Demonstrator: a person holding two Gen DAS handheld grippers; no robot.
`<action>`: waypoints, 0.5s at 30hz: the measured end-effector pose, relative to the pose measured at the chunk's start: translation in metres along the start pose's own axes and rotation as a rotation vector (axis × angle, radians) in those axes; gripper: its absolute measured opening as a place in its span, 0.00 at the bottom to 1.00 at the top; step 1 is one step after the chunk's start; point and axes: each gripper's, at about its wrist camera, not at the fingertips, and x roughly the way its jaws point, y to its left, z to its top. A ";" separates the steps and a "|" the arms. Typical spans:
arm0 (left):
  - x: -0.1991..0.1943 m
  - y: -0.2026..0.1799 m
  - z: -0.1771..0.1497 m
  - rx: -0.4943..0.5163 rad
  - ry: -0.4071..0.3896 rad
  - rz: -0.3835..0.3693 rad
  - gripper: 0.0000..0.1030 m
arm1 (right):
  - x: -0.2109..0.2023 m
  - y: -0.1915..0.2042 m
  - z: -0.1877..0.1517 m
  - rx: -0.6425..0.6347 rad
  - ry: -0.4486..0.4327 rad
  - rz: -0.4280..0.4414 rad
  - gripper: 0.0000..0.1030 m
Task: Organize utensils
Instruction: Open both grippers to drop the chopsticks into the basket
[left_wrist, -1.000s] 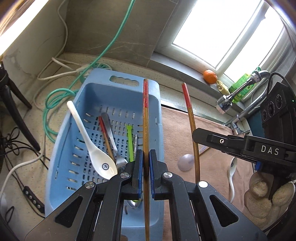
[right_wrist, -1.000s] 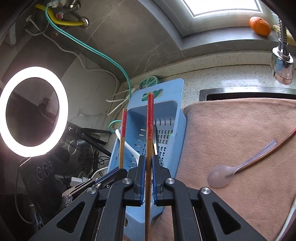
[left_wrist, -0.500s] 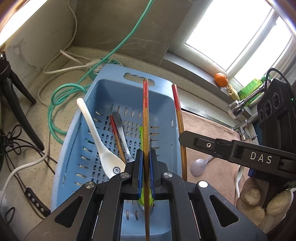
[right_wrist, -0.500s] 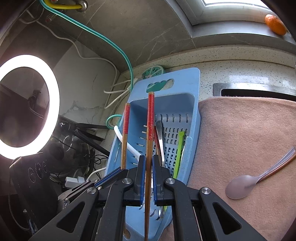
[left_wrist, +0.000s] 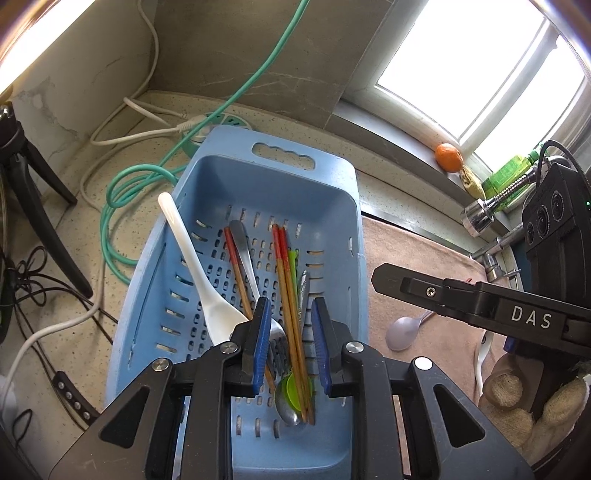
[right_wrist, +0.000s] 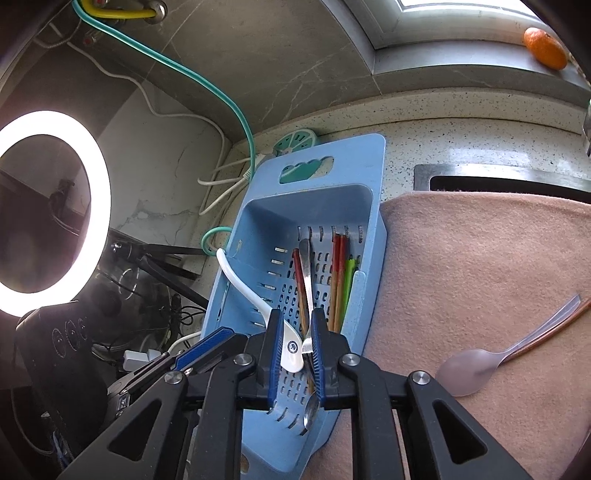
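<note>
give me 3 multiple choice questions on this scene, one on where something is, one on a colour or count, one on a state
1. Where does the translucent spoon lie?
A. in the blue basket
B. on the pink towel
C. on the window sill

2. What colour are the top ends of the pair of chopsticks lying together in the blue basket?
A. red
B. black
C. white

3. How do the jaws of the left gripper stand?
A. shut on a chopstick
B. shut on the white spoon
C. open, holding nothing

Answers:
1. B, it rests on the pink towel, outside the basket.
2. A, both ends show red in both views.
3. C, the blue pads stand apart over the basket with the chopsticks lying loose below.
</note>
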 end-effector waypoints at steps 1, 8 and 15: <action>0.001 -0.001 0.000 0.002 0.002 -0.002 0.20 | -0.001 -0.001 -0.001 0.002 -0.001 -0.003 0.25; 0.003 -0.015 -0.001 0.013 0.016 -0.038 0.20 | -0.022 -0.013 -0.007 0.015 -0.024 -0.006 0.26; 0.011 -0.041 -0.003 0.044 0.029 -0.075 0.20 | -0.059 -0.049 -0.013 0.066 -0.070 -0.033 0.26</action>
